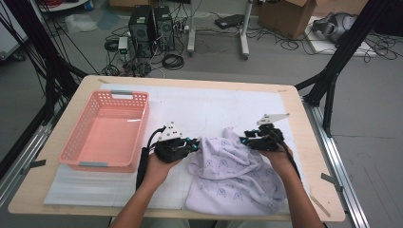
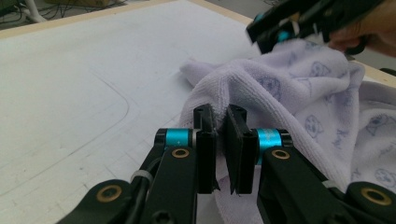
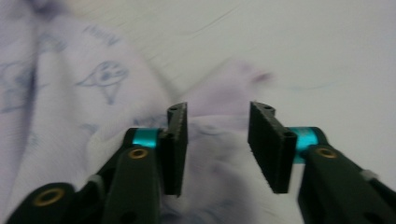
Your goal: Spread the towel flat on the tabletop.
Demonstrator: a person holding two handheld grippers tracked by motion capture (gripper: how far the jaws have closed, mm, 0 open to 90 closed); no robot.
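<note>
Lying crumpled at the lower centre-right of the high view, the pale lilac printed towel (image 1: pixel 235 173) rests on the white mat (image 1: pixel 214 107) that covers the bench (image 1: pixel 311 187). My left gripper (image 1: pixel 194 146) has its jaws pressed together on a fold at the towel's left edge, while my right gripper (image 1: pixel 243 139), at the towel's upper right, stands with jaws spread apart above the cloth, nothing pinched between them. The pink basket (image 1: pixel 76 145) sits apart at the left of the frame.
</note>
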